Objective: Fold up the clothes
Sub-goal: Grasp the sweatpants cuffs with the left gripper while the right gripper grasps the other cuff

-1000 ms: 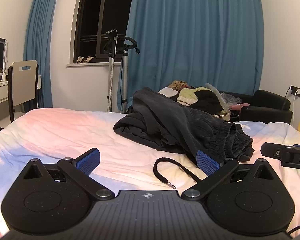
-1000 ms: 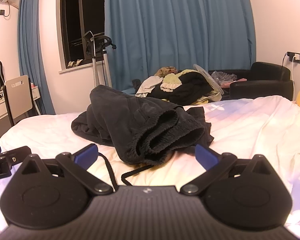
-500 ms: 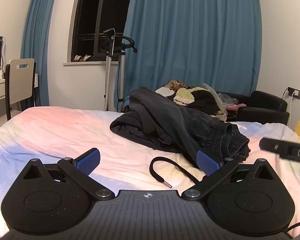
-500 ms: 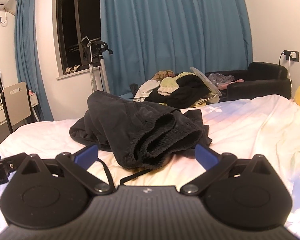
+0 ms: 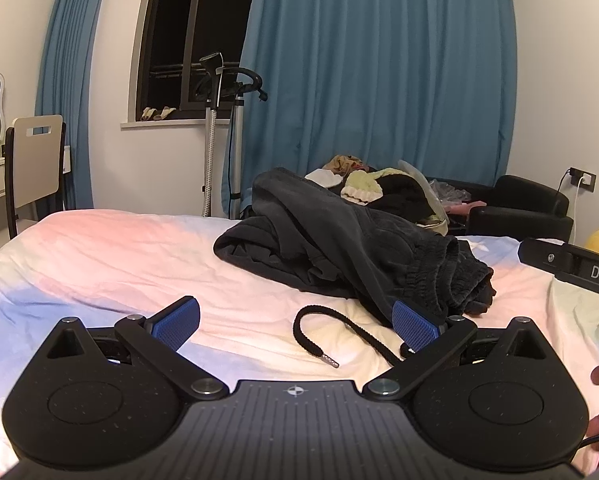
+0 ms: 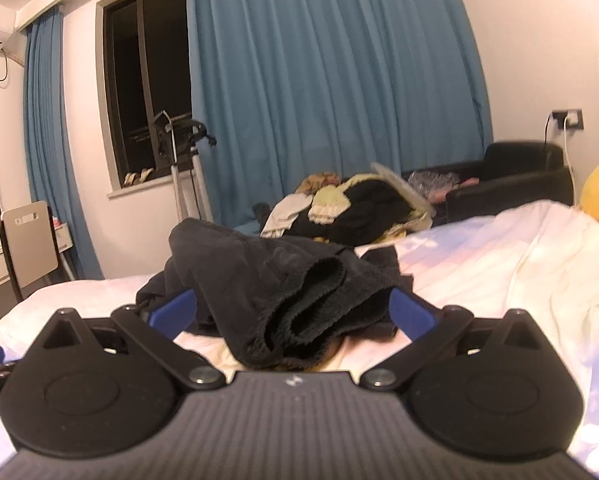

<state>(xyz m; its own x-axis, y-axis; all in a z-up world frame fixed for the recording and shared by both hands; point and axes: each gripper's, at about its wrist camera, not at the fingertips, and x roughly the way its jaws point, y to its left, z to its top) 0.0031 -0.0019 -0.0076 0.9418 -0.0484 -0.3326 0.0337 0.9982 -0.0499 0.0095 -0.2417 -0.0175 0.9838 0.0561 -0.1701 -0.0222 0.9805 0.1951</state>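
Dark sweatpants [image 5: 339,248] lie bunched mid-bed [image 5: 119,256], drawstring [image 5: 319,332] trailing. Thick, soft, floppy, prob. heavyish; take hold at elastic waistband [image 6: 299,312]. Left hand-held gripper [image 5: 295,322] & right hand-held gripper [image 6: 293,312] both spread wide, holding nothing.

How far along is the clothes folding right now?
Nothing looks folded yet. The dark sweatpants lie crumpled on the bed, drawstring trailing loose. Both hand-held grippers, left and right, are open and hold nothing. Spreading flat and folding remain; a clothes pile waits behind.
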